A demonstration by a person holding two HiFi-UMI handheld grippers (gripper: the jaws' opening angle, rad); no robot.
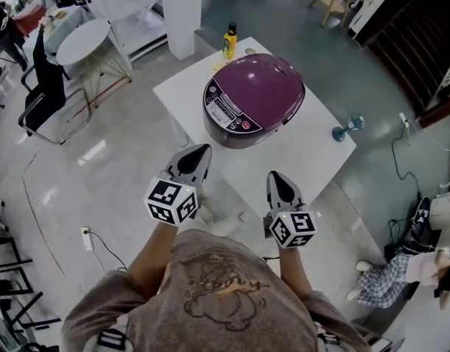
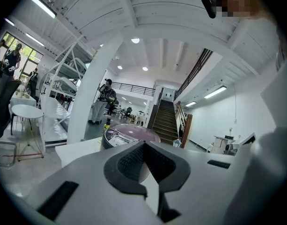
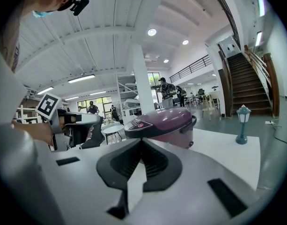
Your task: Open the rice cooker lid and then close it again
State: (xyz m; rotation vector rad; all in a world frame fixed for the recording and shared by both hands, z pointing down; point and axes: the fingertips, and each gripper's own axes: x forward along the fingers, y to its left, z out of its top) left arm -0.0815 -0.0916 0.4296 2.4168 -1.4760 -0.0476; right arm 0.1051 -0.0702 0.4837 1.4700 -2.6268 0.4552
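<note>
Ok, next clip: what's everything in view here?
table: one, white, centre
rice cooker: one, purple, lid closed, on table
bottle: one, yellow, table's far corner
lamp ornament: one, teal, table's right edge
round table: one, white, far left
chair: one, black, beside round table
left gripper: one, grey, shut, empty, near side of table
right gripper: one, grey, shut, empty, near side of table

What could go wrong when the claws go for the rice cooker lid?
1. The rice cooker seems to stand close to the table edge nearest the left claw; a hard push on its closed lid might slide it off.
2. The small teal lamp sits by the right corner; the right claw could knock it over in a wide sweep.
</note>
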